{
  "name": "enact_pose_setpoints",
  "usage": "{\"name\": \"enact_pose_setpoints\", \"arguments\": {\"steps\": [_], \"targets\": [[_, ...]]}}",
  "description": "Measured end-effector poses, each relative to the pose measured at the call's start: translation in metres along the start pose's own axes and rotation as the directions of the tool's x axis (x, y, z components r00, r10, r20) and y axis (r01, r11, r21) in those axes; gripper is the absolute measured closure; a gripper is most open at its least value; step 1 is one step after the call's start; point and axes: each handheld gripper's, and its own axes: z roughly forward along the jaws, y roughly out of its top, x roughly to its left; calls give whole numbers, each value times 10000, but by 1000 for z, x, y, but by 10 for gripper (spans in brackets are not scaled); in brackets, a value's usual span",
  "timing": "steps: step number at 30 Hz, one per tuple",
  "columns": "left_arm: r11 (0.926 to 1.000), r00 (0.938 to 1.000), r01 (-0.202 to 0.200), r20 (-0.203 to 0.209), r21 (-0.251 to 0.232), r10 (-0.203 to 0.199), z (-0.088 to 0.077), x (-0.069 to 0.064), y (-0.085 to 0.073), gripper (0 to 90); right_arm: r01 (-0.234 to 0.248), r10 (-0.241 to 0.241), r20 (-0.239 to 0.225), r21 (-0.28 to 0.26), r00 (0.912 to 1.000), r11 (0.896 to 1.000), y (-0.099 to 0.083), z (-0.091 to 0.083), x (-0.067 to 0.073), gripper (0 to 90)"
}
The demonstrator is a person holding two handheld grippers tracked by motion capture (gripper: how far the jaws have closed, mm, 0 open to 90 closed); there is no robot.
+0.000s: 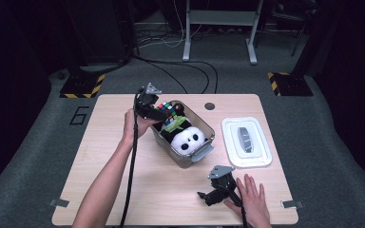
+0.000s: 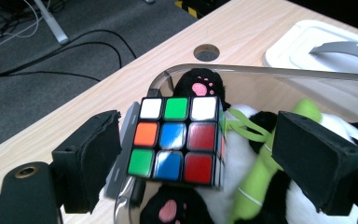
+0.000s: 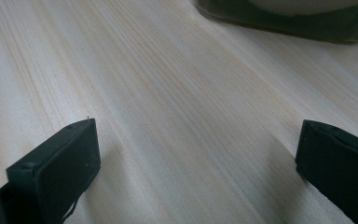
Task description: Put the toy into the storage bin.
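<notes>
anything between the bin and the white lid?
No, just bare table between the clear bin and the white lid, in the high view.

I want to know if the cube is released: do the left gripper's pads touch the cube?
Apart: in the left gripper view, gaps separate the cube from both pads.

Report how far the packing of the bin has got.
Done: the panda lies in the bin, the cube on top of it. In hand: the left gripper straddles the cube, jaws open, pads off it. Left: the lid lies beside the bin; the right gripper rests open on the table.
</notes>
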Motion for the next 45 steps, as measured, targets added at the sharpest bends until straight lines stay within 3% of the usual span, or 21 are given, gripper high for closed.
{"name": "enact_pose_setpoints", "arguments": {"steps": [8,16,21,29,30,32,36,40,43,45], "targets": [[9982,9993,374,33,-460,-372,-24,2,-23,149,-31,31,-16,3,10000,10000,0,0,0,0],[9975,9985,552,45,-440,-551,-38,4,-64,148,-9,9,-23,10,10000,10000,0,0,0,0],[9952,9957,923,18,-322,-923,-43,7,-96,145,0,0,-26,12,10000,10000,0,0,0,0],[9892,9892,1463,50,28,-1463,-40,4,-146,143,-18,18,-18,8,10000,10000,0,0,0,0],[9871,9872,1589,91,197,-1591,-36,2,-159,143,-8,8,-22,9,10000,10000,0,0,0,0],[9865,9870,1604,63,340,-1607,-34,2,-165,143,-19,19,-18,9,10000,10000,0,0,0,0],[9751,9764,2155,19,517,-2159,-24,1,-191,143,-11,11,-17,7,10000,10000,0,0,0,0],[9682,9689,2476,-105,347,-2473,-19,-2,-213,143,-11,11,-24,11,10000,10000,0,0,0,0],[9658,9670,2545,-258,501,-2535,-14,-2,-222,143,-5,5,-26,14,10000,10000,0,0,0,0],[9652,9655,2596,-281,304,-2588,-13,-3,-228,144,-19,19,-18,9,10000,10000,0,0,0,0]]}}
